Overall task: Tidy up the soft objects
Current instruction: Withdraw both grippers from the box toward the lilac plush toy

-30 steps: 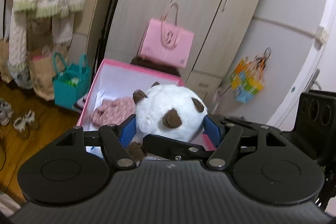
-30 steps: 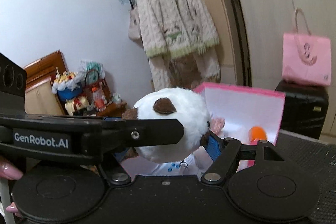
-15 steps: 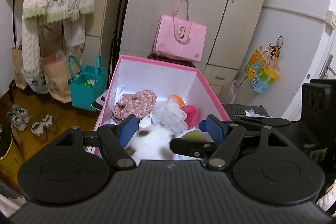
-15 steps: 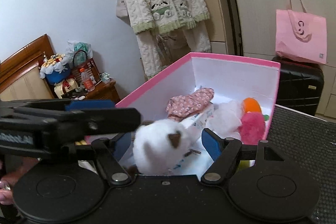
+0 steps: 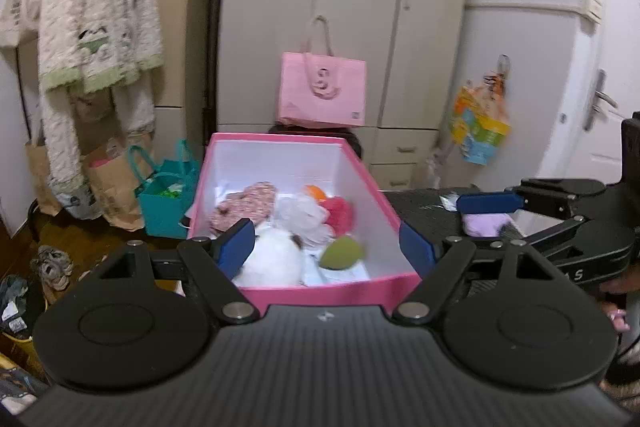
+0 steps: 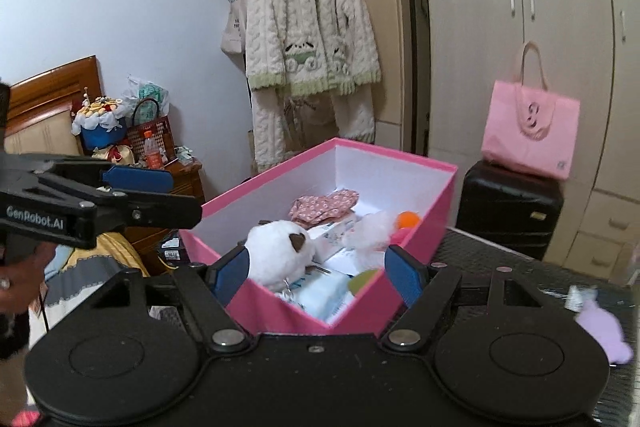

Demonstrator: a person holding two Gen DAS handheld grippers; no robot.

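A pink box (image 5: 320, 293) with white inside stands on the dark table; it also shows in the right wrist view (image 6: 280, 311). A white plush with brown ears (image 5: 272, 259) (image 6: 280, 253) lies in its near end, beside a floral cloth (image 5: 246, 205), a white fluffy piece (image 5: 300, 215), a red soft toy (image 5: 340, 213), an orange ball (image 6: 409, 219) and a green piece (image 5: 342, 253). My left gripper (image 5: 326, 247) is open and empty above the box's near wall. My right gripper (image 6: 314, 273) is open and empty at the box's corner. A lilac soft toy (image 6: 604, 333) lies on the table to the right.
A black suitcase (image 6: 508, 211) with a pink tote bag (image 6: 530, 129) stands behind the box, in front of the wardrobe (image 5: 340, 7). A knitted cardigan (image 6: 308, 39) hangs on a rack. A teal bag (image 5: 168, 199), paper bags and shoes (image 5: 52, 263) are on the floor at left.
Both grippers held the white plush a second ago, then opened. The plush dropped into the pink box and both grippers drew back from it.
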